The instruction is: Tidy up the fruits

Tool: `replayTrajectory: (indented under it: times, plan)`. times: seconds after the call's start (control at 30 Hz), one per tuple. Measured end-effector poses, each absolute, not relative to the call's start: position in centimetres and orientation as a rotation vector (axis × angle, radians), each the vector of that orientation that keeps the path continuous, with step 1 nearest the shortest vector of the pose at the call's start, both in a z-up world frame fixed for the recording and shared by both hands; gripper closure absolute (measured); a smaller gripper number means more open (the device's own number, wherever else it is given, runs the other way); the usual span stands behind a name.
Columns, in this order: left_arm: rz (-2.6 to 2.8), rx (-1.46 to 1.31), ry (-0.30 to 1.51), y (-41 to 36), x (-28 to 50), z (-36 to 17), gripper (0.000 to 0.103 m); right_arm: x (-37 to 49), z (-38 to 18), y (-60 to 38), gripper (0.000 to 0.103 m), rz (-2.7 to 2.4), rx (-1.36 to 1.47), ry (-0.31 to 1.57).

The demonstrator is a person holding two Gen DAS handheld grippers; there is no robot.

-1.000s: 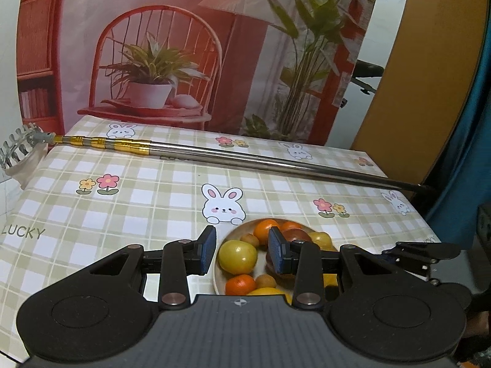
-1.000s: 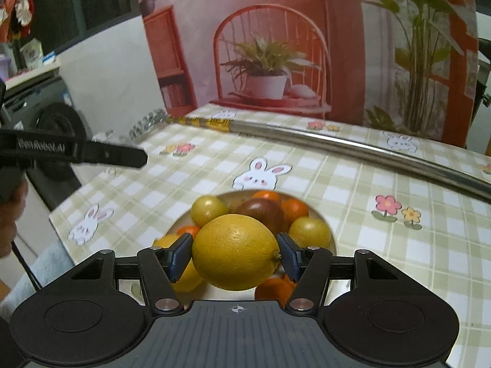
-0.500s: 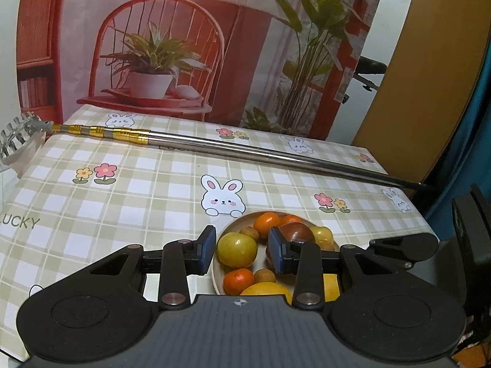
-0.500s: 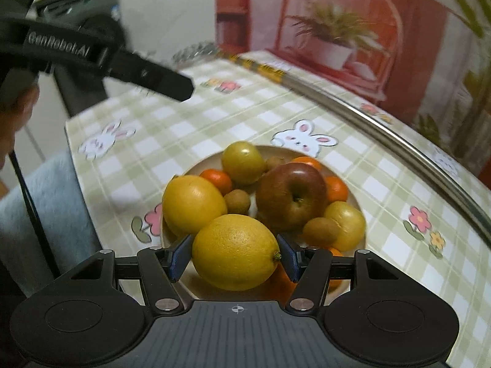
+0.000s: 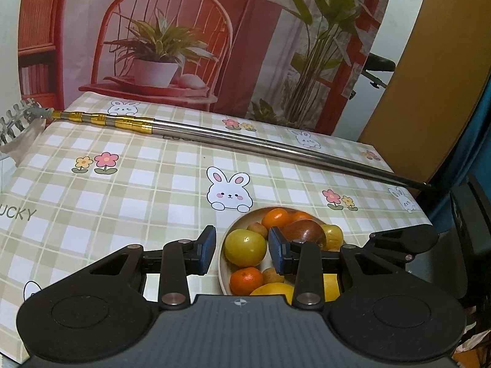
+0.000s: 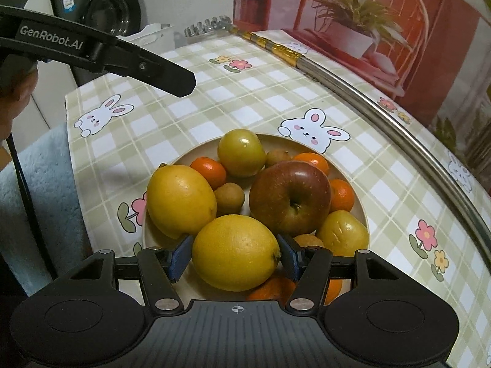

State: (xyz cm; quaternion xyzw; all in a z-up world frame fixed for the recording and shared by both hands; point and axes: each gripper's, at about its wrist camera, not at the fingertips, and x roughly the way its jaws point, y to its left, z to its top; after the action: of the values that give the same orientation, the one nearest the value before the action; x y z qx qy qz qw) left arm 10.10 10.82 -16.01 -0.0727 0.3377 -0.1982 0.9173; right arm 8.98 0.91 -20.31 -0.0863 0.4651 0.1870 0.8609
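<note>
Right gripper (image 6: 234, 256): jaws clamped on a lemon (image 6: 235, 252), held just above the fruit plate (image 6: 277, 139) on the table (image 6: 245, 92). Left gripper (image 5: 241, 250): jaws apart, empty, hovering over the plate's near edge, beside a green fruit (image 5: 245, 247).

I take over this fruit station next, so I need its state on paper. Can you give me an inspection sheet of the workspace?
Surface: table under a checked bunny cloth.
Job's things: plate piled with an apple, a lemon, mandarins and green-yellow fruit.
Clutter: telescopic metal pole lying across the far side.
Grippers: right gripper shut on a second lemon over the plate; left gripper open, nothing held.
Cables: black cable at the left edge.
Surroundings: printed backdrop, washing machine.
</note>
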Motion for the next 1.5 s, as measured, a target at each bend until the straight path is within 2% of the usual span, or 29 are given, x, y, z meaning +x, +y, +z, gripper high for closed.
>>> replayTrajectory:
  times: [0.4,0.6,0.7,0.87,0.97,1.03,1.5]
  plan:
    - [-0.4,-0.144,0.671,10.8,9.6,-15.3,0.061,8.7,-19.6,0.4,0.045,0.347,-0.111,0.962]
    - [-0.396,-0.154,0.627,11.2,8.8,-14.0,0.054,7.4,-16.5,-0.4,0.039,0.285,-0.078,0.88]
    - [-0.389,-0.155,0.598,11.4,8.6,-13.0,0.05,6.6,-14.3,-1.5,0.031,0.211,-0.028,0.796]
    - [-0.387,-0.156,0.528,11.6,8.0,-11.1,0.036,5.0,-10.9,-3.7,0.009,0.039,0.058,0.653]
    - [-0.383,-0.152,0.496,11.6,7.7,-10.0,0.018,3.9,-9.4,-5.2,0.001,-0.058,0.124,0.575]
    - [-0.377,-0.149,0.465,11.5,7.3,-9.2,0.006,3.1,-8.7,-6.3,0.0,-0.111,0.181,0.532]
    - [-0.385,-0.121,0.258,10.1,3.9,-2.3,0.0,-1.1,-1.9,-7.4,0.0,-0.209,0.248,0.328]
